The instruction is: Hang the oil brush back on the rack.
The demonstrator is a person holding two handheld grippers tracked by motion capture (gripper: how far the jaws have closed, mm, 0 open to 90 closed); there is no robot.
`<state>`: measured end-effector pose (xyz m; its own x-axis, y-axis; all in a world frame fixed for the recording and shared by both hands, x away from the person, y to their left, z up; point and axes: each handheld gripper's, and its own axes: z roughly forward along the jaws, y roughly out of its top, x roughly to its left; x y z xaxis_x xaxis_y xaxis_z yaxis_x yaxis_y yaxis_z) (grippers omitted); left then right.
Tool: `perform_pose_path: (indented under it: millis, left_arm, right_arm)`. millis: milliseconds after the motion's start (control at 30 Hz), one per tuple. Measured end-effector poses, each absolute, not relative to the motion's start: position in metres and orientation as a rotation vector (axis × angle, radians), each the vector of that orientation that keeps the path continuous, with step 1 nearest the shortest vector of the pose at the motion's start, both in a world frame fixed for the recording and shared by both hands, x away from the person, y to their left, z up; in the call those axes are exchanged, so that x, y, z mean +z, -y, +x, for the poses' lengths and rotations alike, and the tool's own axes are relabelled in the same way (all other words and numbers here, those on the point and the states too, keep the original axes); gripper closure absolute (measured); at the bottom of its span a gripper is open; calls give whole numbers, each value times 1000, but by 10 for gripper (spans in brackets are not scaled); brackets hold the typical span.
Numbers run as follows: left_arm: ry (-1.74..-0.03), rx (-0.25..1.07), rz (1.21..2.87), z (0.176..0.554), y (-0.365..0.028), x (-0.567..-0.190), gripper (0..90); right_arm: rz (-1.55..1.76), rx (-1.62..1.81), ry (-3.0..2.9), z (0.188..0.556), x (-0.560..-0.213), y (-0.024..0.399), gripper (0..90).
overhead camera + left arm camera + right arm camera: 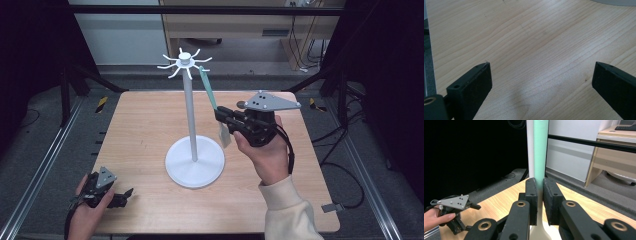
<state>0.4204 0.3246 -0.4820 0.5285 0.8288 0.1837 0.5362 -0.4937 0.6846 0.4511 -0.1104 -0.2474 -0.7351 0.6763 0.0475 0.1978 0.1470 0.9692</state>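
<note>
The spatula point(216, 112) has a mint-green handle and cream blade. The rack point(192, 120) is white, the table point(145, 130) light woodgrain.

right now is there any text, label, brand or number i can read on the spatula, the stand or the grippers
None: no legible writing on the green-handled spatula, the white hook stand, the right gripper or the left gripper. The wooden table is bare of marks as well.

The black two-jaw right gripper point(222, 117), centre-right of the frame, is clamped tight; the black left gripper point(127, 195), lower left, rests with jaws wide apart.
</note>
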Motion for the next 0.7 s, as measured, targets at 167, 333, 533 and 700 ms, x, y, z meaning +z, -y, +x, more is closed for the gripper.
perform_pose_path:
  millis: [167, 333, 533, 700]
  left_arm:
    - [-1104, 678, 2212, 421, -324, -482, 24]
    - [-1105, 686, 2211, 420, -324, -482, 24]
    - [-1108, 695, 2195, 419, -325, -481, 24]
    - [-1106, 696, 2194, 419, -325, -481, 24]
  right_arm:
    - [835, 1629, -2013, 453, -251, 109, 825]
    - [830, 1639, -2004, 454, -254, 106, 824]
    - [837, 1652, -2000, 456, -257, 102, 824]
    - [838, 1648, -1997, 459, -259, 98, 824]
